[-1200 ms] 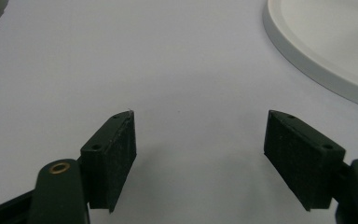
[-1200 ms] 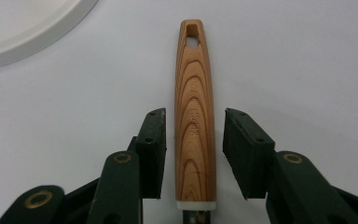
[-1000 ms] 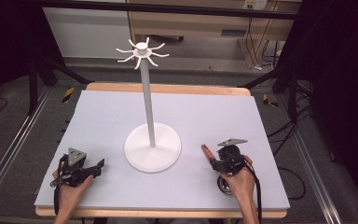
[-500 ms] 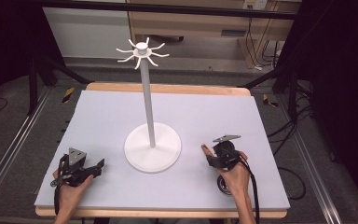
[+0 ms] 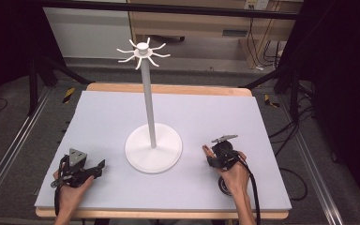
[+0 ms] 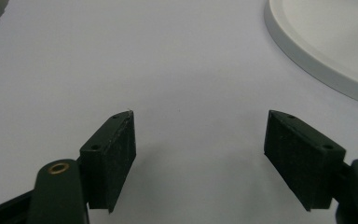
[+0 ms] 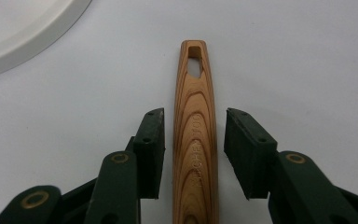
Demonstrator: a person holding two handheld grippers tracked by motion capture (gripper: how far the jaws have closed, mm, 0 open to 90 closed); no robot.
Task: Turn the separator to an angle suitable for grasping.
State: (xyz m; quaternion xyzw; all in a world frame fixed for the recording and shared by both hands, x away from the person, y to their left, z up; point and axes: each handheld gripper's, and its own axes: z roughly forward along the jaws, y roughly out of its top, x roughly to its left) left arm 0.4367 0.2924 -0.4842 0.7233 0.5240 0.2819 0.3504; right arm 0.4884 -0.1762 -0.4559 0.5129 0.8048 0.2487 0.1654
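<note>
A wooden handle (image 7: 194, 135) lies between the right gripper (image 7: 194, 140) jaws, narrowly parted, untouched; the high view shows only its tip (image 5: 206, 149)

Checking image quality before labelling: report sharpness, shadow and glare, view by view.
High view: evenly lit, soft detail, dark surroundings beyond the table. Left gripper view: soft shadows under the left gripper, white stand base slightly blurred. Right gripper view: wooden handle grain crisp, no glare.

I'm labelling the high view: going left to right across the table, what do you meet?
Left hand-held gripper → white stand's round base → right hand-held gripper, its jaws either side of a wooden handle.
</note>
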